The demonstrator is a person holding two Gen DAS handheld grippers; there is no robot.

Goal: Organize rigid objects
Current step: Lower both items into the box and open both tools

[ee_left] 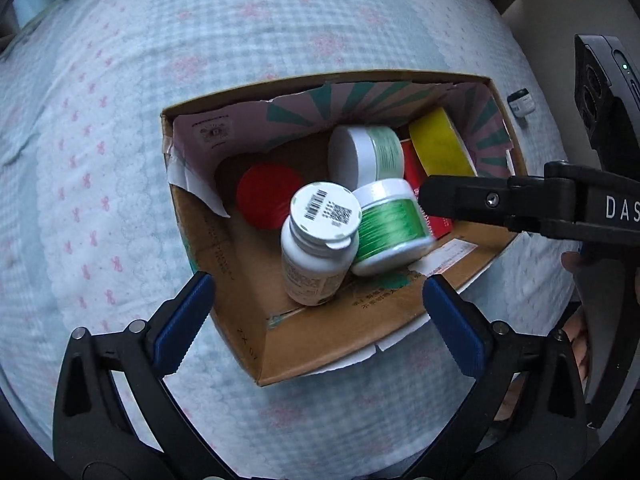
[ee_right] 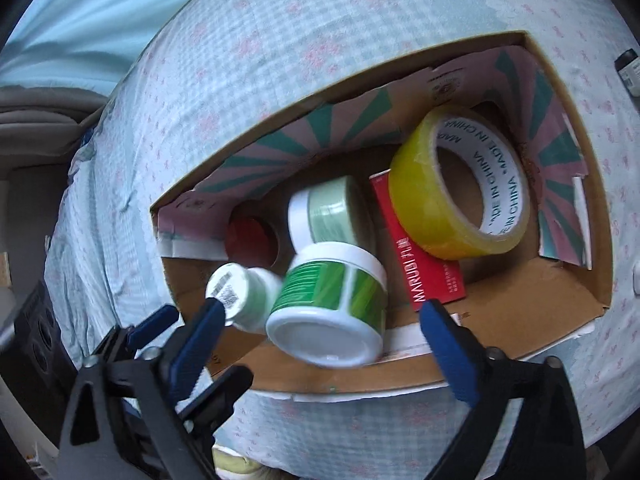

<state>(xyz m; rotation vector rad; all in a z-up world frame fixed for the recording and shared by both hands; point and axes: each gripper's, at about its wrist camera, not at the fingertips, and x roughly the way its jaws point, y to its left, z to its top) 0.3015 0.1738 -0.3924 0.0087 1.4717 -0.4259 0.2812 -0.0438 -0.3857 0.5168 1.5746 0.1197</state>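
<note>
An open cardboard box (ee_left: 320,344) (ee_right: 560,300) lies on a bed. In it are a white pill bottle (ee_left: 316,248) (ee_right: 248,292), a green-labelled jar (ee_left: 390,226) (ee_right: 332,304) that looks blurred, a pale green jar (ee_left: 366,156) (ee_right: 328,212), a red lid (ee_left: 266,194) (ee_right: 248,236), a red carton (ee_right: 424,264) and a yellow tape roll (ee_left: 440,144) (ee_right: 460,184). My left gripper (ee_left: 316,320) is open and empty over the box's near edge. My right gripper (ee_right: 320,332) is open around the green-labelled jar without pinching it.
The bed has a pale blue checked sheet (ee_left: 120,160) with pink motifs. A small white jar with a dark lid (ee_left: 522,104) (ee_right: 628,68) lies on the sheet beyond the box. The right gripper's body (ee_left: 520,208) reaches over the box's right side.
</note>
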